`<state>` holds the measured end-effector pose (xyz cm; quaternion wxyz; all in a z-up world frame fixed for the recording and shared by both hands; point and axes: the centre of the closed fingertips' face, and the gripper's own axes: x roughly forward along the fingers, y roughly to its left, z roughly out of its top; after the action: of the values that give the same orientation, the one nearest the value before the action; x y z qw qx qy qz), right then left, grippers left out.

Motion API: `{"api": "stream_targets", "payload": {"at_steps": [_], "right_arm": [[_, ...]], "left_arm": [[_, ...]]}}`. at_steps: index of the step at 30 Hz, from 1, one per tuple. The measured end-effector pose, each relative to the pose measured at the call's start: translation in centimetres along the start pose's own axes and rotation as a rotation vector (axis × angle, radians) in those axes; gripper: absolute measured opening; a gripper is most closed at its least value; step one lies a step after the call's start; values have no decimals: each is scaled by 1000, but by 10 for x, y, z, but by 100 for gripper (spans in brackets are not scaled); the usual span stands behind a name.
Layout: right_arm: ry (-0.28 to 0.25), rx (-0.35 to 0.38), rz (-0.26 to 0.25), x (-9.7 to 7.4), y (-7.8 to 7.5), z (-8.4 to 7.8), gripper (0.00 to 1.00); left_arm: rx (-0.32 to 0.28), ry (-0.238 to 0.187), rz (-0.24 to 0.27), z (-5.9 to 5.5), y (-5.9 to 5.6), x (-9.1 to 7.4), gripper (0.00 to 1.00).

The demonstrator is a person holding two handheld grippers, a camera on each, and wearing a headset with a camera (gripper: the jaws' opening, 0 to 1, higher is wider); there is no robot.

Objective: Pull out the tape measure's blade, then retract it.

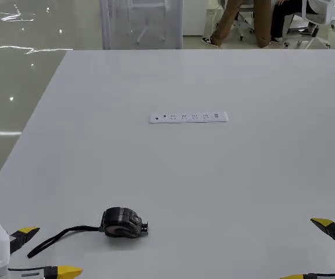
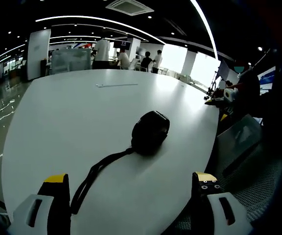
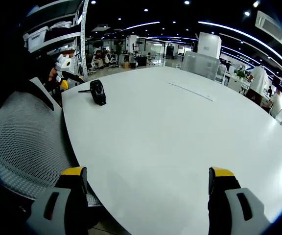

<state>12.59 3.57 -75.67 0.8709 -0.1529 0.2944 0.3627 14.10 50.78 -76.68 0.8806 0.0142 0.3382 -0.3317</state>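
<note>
The left gripper (image 1: 48,251) is at the bottom left, by the near edge of the white surface (image 1: 214,174). Its jaws are wide apart and hold nothing. The end of a black strap (image 1: 63,237) lies between its yellow tips. The strap runs right to the tape measure (image 1: 123,222). The tape measure is black and round. It lies near the front edge, and nothing touches it. Its blade is not pulled out. Any writing on it is too small to read. Farther back lies a white power strip (image 1: 188,117). Its marks are too small to read. The right gripper (image 1: 307,250) is at the bottom right, well away from the tape measure. Its jaws are wide apart, with nothing in them.
</note>
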Motion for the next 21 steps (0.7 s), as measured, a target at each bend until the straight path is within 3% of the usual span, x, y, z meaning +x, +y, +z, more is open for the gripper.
{"api": "stream_targets", "payload": {"at_steps": [5, 11, 13, 14, 15, 18, 20, 21], "right_arm": [[3, -8, 22, 5, 4, 5, 100], [-5, -31, 71, 25, 17, 24, 97], [-4, -36, 89, 33, 23, 29, 97], [-12, -43, 102, 39, 27, 34, 98], [-16, -50, 110, 42, 29, 37, 98], [-17, -71, 134, 54, 36, 46, 98], [-22, -85, 149, 63, 40, 53, 99], [-24, -92, 157, 68, 43, 57, 99]], "left_arm": [[19, -14, -22, 11, -3, 4, 100], [154, 47, -76, 25, -10, 21, 100], [130, 85, -146, 24, -21, 25, 95], [103, 81, -162, 28, -24, 29, 94], [118, 75, -159, 32, -23, 32, 95], [174, 96, -179, 36, -26, 40, 96], [248, 127, -189, 37, -26, 46, 96], [320, 163, -180, 35, -22, 50, 96]]}}
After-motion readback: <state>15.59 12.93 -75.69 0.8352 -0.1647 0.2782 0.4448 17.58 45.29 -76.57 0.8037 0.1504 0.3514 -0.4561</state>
